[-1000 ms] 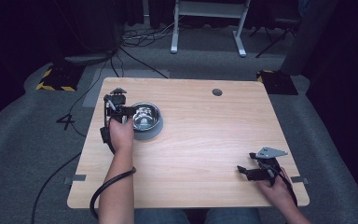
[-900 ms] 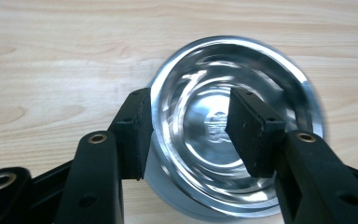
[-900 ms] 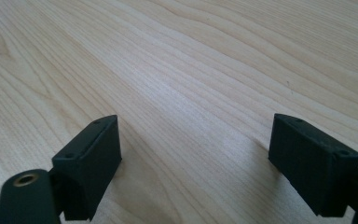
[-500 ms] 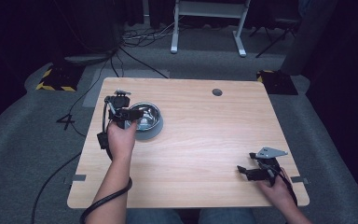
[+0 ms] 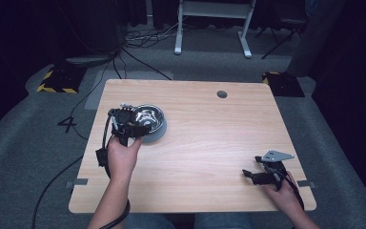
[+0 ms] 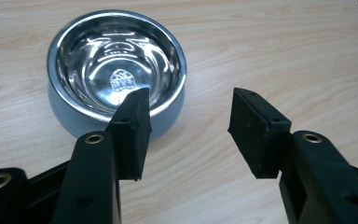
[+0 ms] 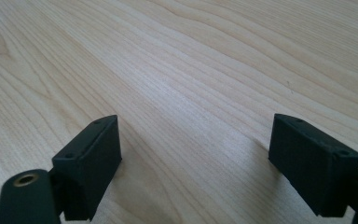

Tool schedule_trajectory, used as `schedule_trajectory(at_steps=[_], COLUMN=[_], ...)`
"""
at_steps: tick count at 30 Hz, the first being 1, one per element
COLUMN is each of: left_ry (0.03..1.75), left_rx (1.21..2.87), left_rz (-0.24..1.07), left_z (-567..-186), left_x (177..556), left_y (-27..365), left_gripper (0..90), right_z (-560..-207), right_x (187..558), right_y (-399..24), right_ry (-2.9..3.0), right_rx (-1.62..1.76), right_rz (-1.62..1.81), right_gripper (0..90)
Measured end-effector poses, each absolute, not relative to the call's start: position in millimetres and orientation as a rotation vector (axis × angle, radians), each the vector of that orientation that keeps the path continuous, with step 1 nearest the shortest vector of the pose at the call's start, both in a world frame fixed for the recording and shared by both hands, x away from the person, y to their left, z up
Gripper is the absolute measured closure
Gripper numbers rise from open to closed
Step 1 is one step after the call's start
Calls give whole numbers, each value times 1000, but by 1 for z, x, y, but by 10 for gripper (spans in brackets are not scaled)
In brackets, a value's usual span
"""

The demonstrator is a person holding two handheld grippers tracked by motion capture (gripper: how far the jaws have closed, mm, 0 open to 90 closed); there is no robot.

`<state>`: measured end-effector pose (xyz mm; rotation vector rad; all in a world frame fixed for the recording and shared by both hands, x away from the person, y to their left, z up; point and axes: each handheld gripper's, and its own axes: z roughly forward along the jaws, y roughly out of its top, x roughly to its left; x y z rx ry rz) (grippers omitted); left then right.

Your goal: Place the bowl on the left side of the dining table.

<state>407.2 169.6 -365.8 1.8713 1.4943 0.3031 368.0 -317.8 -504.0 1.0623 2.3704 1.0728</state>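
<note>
Steel bowl [image 6: 116,77] sits upright & empty near the bench's [image 5: 209,143] left edge, toward the far side; left tool [image 6: 189,135] is spread just short of it, one pad over the near rim, the other out over bare wood, nothing pinched. Likely step is a rim grab, so I'd put one pad inside the wall & one outside, then close slow, as polished steel looks slippery. Right tool [image 7: 196,161] is spread too, idle by the near right corner.

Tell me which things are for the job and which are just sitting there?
Probably for the job:
metal bowl
left gripper, fingers open, right by the bowl

Just there:
right gripper, open, low over bare wooden table
round hole in the tabletop
</note>
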Motion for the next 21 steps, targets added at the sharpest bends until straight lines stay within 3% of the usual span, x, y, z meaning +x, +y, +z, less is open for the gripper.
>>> schedule_trajectory(at_steps=[15,21], left_ry=[1422,1401], left_rx=[1845,1877], left_rz=[209,249], left_z=[-360,-363], left_x=[361,347], left_y=[175,173], left_gripper=[468,464], right_z=[-504,-504], right_x=[369,369], right_y=[-321,-320], right_ry=[2391,2390], right_rx=[1016,1019], right_rz=[1055,1055], right_gripper=[170,170])
